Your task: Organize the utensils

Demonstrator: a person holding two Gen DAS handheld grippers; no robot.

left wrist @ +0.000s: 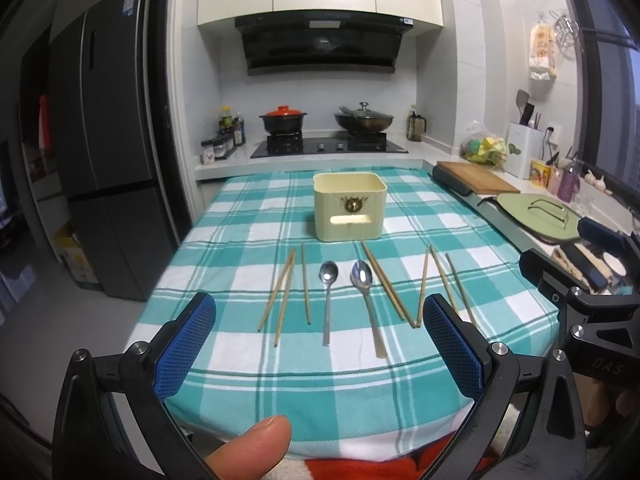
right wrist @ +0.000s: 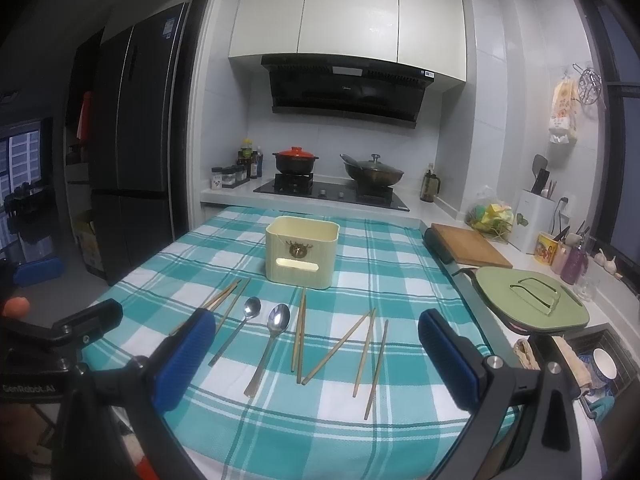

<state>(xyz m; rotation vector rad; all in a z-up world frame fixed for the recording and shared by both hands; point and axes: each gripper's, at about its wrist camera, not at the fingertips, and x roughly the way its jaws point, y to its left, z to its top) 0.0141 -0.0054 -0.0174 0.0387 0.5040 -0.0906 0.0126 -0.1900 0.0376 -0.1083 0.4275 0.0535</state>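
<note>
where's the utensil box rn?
The cream utensil box stands upright mid-table on the checked cloth, centred in both wrist views, just beyond the two spoons, with the stove behind it.

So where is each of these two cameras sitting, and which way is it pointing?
Left wrist: rides the left gripper, facing the checked table and stove; its open blue fingers and a thumb show, and the other gripper at right.
Right wrist: rides the right gripper, aimed the same way from further right; its own open fingers show.
Shared: the cream box, two spoons and chopsticks.
</note>
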